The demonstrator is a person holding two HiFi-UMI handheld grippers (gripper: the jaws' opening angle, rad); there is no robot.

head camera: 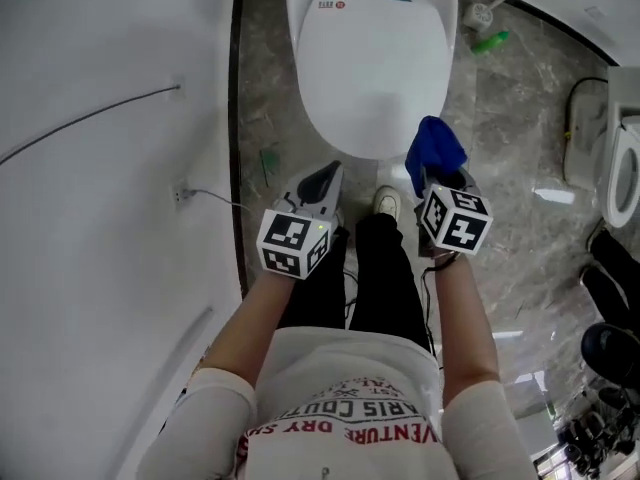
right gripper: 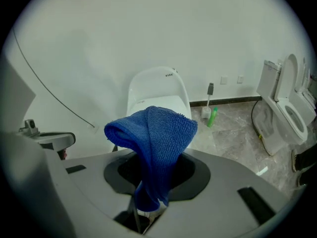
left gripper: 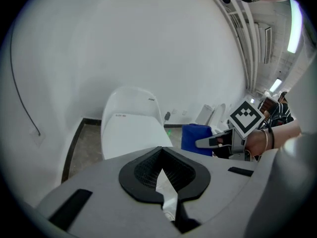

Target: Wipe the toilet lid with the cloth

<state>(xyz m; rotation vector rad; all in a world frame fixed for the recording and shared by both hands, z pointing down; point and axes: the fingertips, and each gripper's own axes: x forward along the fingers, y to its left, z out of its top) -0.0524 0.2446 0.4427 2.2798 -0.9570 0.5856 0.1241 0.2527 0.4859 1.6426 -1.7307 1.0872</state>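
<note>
The right gripper [head camera: 432, 180] clamps the bottom edge of the blue cloth [right gripper: 153, 133], so the rest stands up and flops forward in 1 loose fold, likely ready to be pressed flat onto the toilet lid [head camera: 372, 68]. The cloth sits just off the lid's front rim, toward its right, apparently not touching it. The left gripper [head camera: 322, 183], jaws closed on nothing, hovers near the lid's front-left edge, out of the way. The lid is down, white and glossy.

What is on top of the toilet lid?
Nothing lies on the toilet lid but a small red label. The blue cloth sits in the right gripper. The bowl underneath is covered.
</note>
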